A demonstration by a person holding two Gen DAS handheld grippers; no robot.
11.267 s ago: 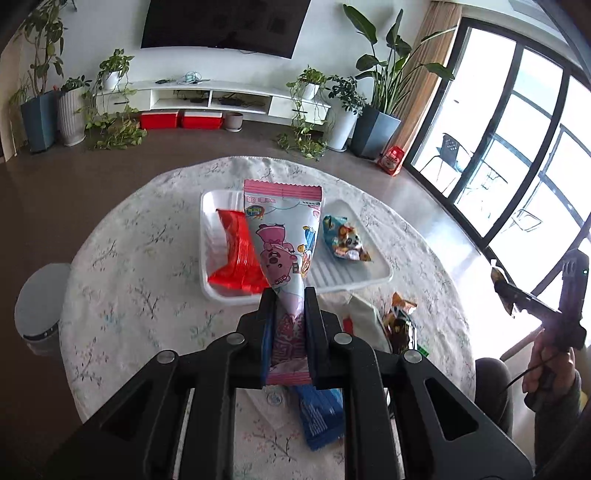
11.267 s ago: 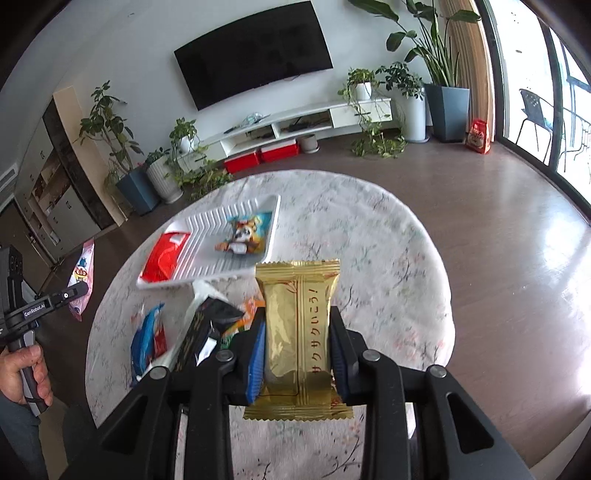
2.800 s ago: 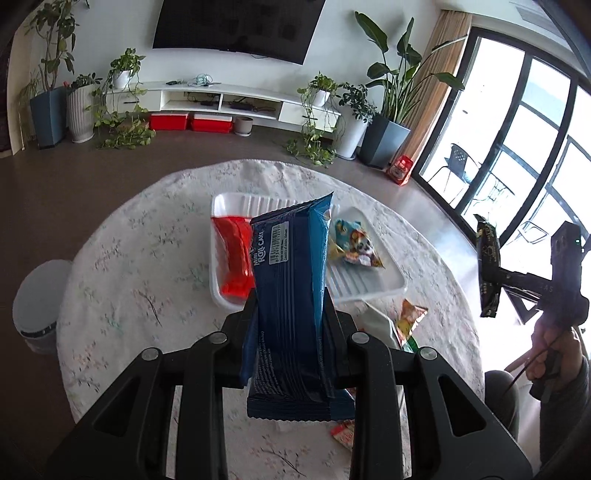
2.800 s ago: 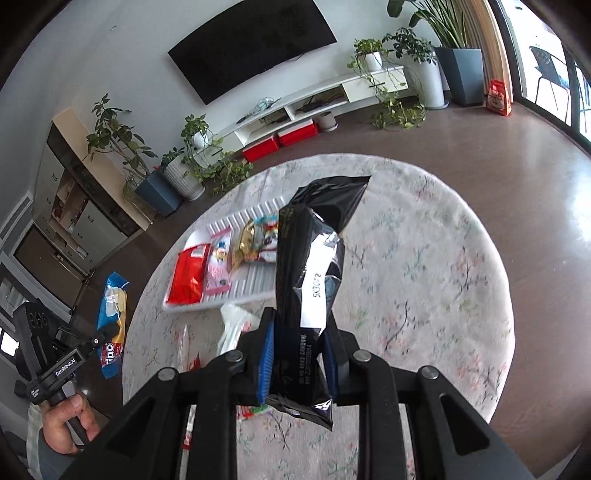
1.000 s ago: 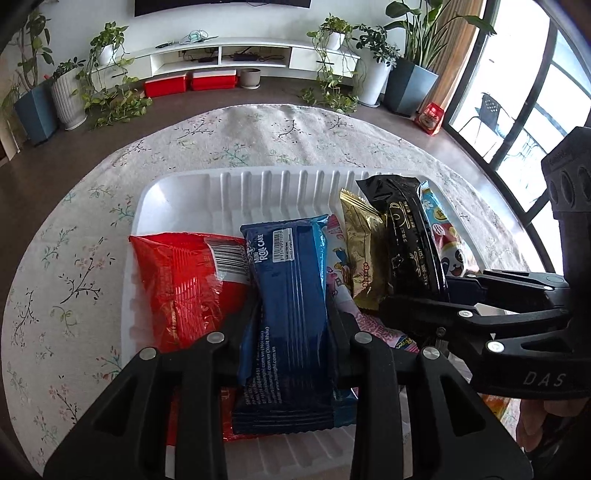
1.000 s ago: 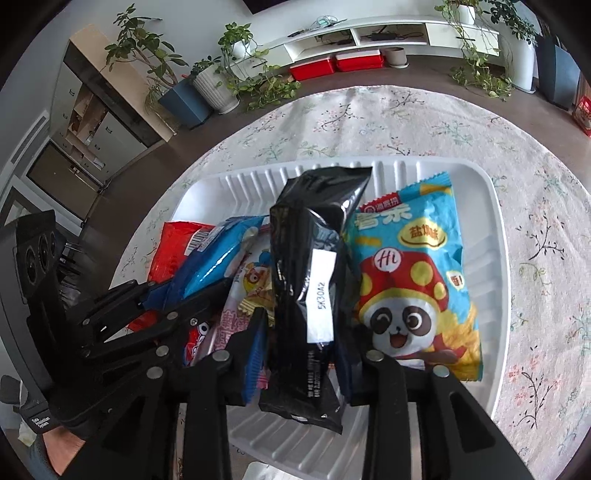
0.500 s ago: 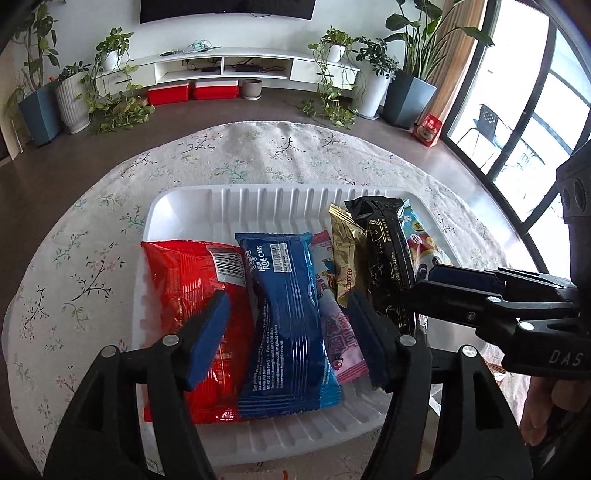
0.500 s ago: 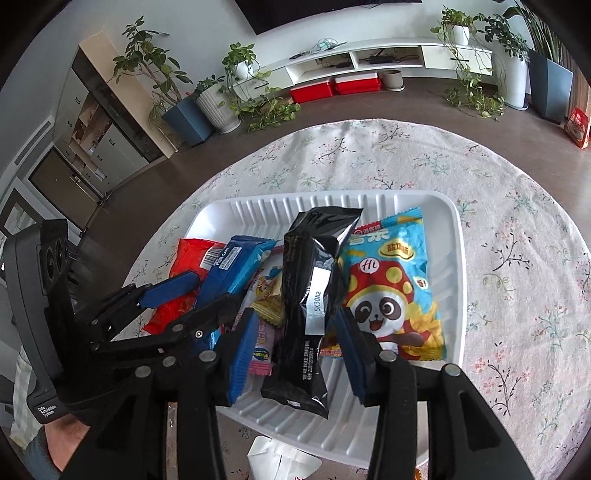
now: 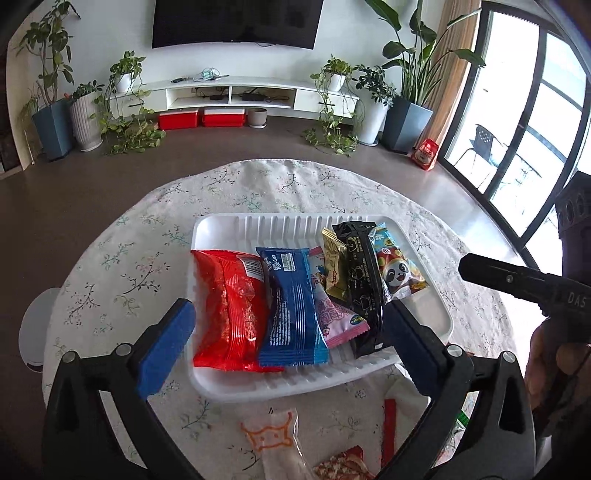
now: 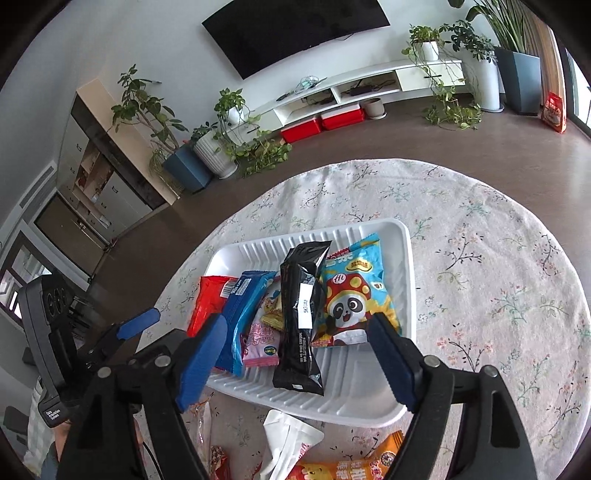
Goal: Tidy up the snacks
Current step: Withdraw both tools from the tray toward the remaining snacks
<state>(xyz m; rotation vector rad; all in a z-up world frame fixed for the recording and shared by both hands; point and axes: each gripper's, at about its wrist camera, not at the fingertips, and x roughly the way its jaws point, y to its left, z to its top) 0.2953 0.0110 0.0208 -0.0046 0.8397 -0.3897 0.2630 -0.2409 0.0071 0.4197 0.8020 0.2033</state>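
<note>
Both my left gripper (image 9: 288, 345) and right gripper (image 10: 295, 360) gape empty above the tray (image 9: 236, 389); packets lie side by side there, sorted.

Home living room, wall-mounted television (image 9: 236, 22), potted plants (image 9: 127, 74), media console (image 9: 229, 92)

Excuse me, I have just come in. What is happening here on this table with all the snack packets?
A person holds a claw in each hand and sorts snacks into a white ribbed plastic tray on the round flowered tablecloth. Both the left claw and the right claw are open and empty, above the tray's near edge. In the tray lie a red packet, a blue packet, a pink packet, a gold packet, a black packet and a light-blue panda bag. More packets wait on the cloth.
</note>
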